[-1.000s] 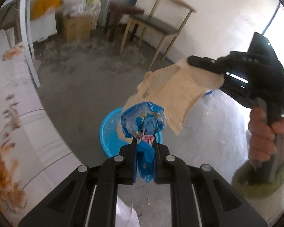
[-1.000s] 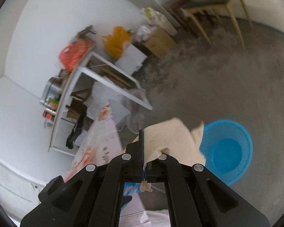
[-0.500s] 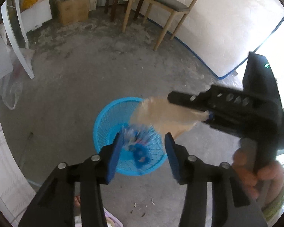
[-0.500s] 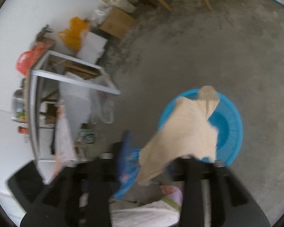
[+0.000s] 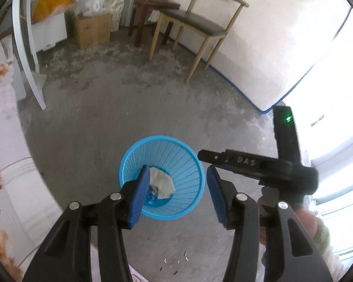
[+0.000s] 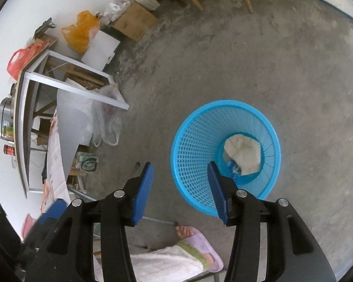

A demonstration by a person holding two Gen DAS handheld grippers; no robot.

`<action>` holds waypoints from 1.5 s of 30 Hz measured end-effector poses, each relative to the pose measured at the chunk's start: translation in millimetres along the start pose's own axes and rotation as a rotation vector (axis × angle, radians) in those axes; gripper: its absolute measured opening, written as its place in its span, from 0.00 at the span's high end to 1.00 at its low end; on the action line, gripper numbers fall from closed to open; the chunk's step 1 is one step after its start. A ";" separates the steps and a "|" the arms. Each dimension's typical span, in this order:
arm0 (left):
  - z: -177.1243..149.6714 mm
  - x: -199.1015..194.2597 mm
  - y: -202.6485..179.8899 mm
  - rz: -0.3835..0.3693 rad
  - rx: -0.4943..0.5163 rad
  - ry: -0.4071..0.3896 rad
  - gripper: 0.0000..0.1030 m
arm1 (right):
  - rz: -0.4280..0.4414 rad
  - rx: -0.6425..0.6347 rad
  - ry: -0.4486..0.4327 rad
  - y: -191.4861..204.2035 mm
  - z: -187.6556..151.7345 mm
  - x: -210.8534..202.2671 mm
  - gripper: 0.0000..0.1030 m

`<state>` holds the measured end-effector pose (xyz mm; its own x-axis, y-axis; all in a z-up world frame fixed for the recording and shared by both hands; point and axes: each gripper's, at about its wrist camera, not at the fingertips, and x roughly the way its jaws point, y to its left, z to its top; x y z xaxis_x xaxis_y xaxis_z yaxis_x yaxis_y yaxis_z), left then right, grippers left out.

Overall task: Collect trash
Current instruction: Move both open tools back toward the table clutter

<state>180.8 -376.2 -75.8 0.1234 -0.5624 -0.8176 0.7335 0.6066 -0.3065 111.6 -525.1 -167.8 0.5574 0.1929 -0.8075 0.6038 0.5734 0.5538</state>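
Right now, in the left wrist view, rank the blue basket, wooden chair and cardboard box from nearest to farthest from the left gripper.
1. blue basket, directly below the left gripper.
2. wooden chair, far across the floor, upper right.
3. cardboard box, by the back wall, upper left; close to the chair's range.

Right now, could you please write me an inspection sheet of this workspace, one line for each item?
Surface: bare grey concrete floor, dusty, with small scraps near the left gripper.
Job's things: blue basket stands upright on the floor; beige paper and blue wrapper lie inside it at the bottom.
Clutter: cardboard box, orange bag, clear plastic bags by the white frame.
Grippers: left gripper and right gripper both open, jaws just opened, nothing between them; both are over or beside the basket.
Cables: nothing seen.
Surroundings: wooden chair, dark stool, white wall; a foot in a slipper is near the basket.
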 end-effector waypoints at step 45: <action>-241.3 -352.0 170.3 0.270 -0.253 -0.551 0.06 | 0.383 -0.701 -0.119 291.3 -155.8 -60.7 0.08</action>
<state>101.0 60.7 42.2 0.6543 -0.5363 -0.5332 0.4578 0.8420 -0.2853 164.9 -245.7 10.9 0.7340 0.4138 -0.5386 -0.1176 0.8584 0.4993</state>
